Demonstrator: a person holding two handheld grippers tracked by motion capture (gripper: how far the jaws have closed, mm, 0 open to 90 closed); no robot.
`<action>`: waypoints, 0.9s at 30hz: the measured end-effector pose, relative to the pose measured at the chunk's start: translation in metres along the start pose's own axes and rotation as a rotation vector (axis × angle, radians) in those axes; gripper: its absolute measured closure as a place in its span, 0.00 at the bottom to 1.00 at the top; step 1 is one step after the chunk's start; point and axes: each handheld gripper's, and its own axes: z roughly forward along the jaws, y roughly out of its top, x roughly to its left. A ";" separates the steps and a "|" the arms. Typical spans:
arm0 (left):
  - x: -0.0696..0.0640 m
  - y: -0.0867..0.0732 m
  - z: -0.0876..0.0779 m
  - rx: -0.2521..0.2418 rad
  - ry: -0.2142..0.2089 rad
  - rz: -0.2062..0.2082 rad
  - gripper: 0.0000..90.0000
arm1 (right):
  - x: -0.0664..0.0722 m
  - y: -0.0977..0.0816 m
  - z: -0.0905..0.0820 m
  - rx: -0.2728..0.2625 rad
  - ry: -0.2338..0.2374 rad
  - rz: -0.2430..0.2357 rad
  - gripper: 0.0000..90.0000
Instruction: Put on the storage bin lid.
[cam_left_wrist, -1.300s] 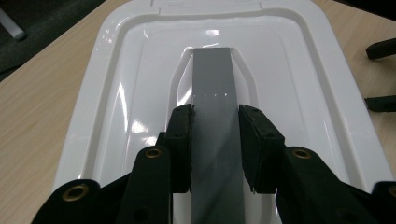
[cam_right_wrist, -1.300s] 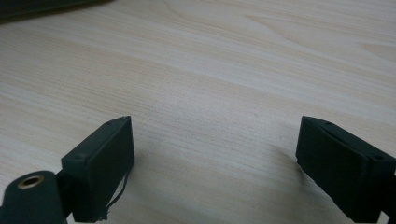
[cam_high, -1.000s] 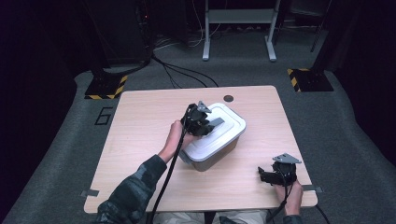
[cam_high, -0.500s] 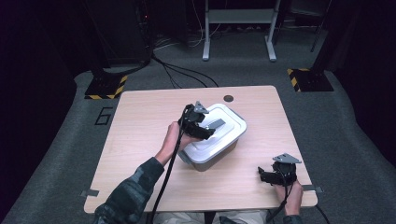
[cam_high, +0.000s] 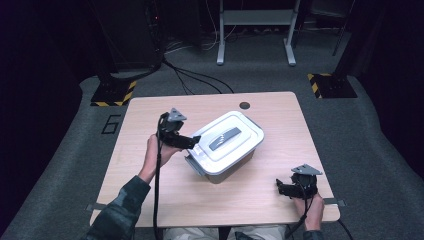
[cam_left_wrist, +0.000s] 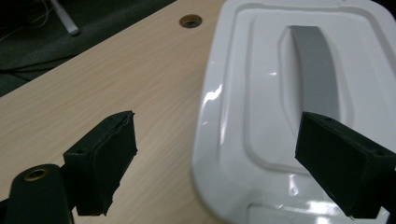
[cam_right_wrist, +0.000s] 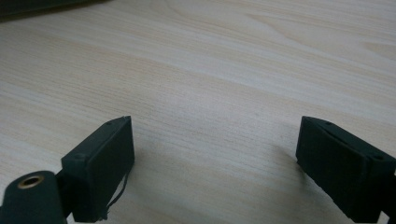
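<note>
The left gripper (cam_high: 192, 141) sits at the near left end of the white box (cam_high: 227, 145), and its jaws have just been opening; they now stand wide apart and released, with nothing pressed between the pads. In the left gripper view, the box's lid (cam_left_wrist: 299, 102) fills the space ahead of and to the right of the jaws: the right jaw hangs over the lid's raised rim, while the left jaw is out over bare wood, clear of the box's edge. The grey handle (cam_left_wrist: 315, 74) lies flat in the lid's sunken middle, running away from the jaws just beyond the right one, not touched by either. Past the left jaw and farther off, a small round hole (cam_left_wrist: 190, 20) shows in the bench (cam_left_wrist: 116, 84). From the high view the box lies slantwise in the middle of the bench, lid on, with a grey latch (cam_high: 196, 167) at the end nearest the left gripper. The right gripper (cam_high: 284, 189) rests well apart from the box, near the front right corner of the bench, held in the person's right hand (cam_high: 312, 212). Its jaws are likewise spread and released, and in the right gripper view only plain wood grain lies between and ahead of them.
</note>
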 end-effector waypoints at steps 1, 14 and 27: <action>0.005 -0.005 -0.004 -0.006 0.013 -0.017 0.11 | 0.000 0.000 0.000 0.000 -0.001 0.000 0.12; 0.074 -0.125 -0.003 0.080 0.176 -0.238 0.00 | 0.000 0.000 0.000 -0.001 -0.002 -0.001 0.12; 0.085 -0.188 0.018 0.137 0.174 -0.298 0.00 | -0.001 0.000 0.001 0.005 0.001 0.000 0.11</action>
